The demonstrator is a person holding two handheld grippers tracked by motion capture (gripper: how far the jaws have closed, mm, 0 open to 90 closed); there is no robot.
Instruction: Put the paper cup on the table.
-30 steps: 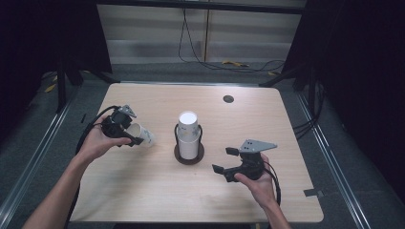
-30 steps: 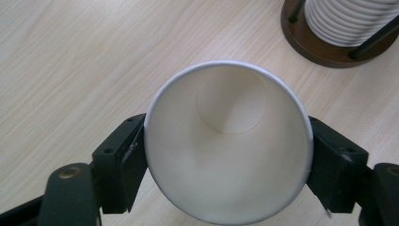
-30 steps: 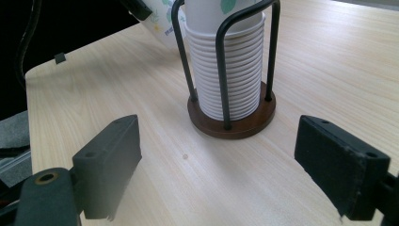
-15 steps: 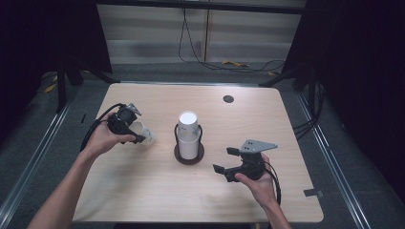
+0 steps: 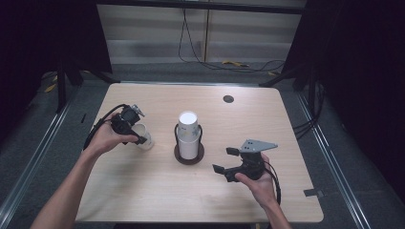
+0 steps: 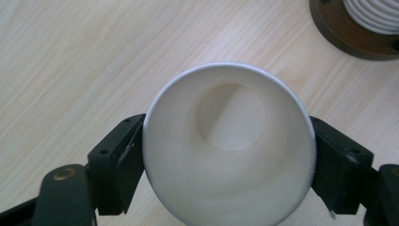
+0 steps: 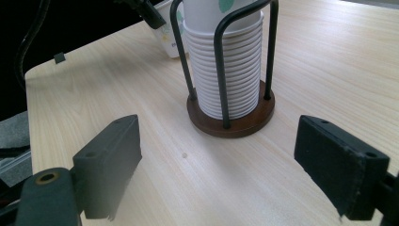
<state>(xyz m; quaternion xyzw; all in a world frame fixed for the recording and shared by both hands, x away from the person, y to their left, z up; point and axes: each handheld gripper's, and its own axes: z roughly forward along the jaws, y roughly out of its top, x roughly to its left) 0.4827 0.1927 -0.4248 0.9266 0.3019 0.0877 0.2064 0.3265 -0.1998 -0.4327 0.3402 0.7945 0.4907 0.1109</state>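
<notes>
Centrally, stacked paper cups [image 5: 188, 133] are held in a wire holder [image 5: 189, 153]; an empty cup [image 6: 229, 146] is bracketed by the left gripper [image 6: 229, 165], its jaws just opening; the right gripper [image 7: 230, 165] is held released; no writing is legible.

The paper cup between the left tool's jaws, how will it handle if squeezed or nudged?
The paper cup looks thin-walled and empty, so probably light and easy to crush. It stands upright on the table, and a nudge would likely tip it. The left tool has just been opening around it.

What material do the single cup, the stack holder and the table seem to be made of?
Single cup: probably paper, matte white, with a thin rolled rim. Stack holder: thin dark rods, likely metal, on a round brown base, apparently wood. Table: pale wood grain, possibly laminate.
</notes>
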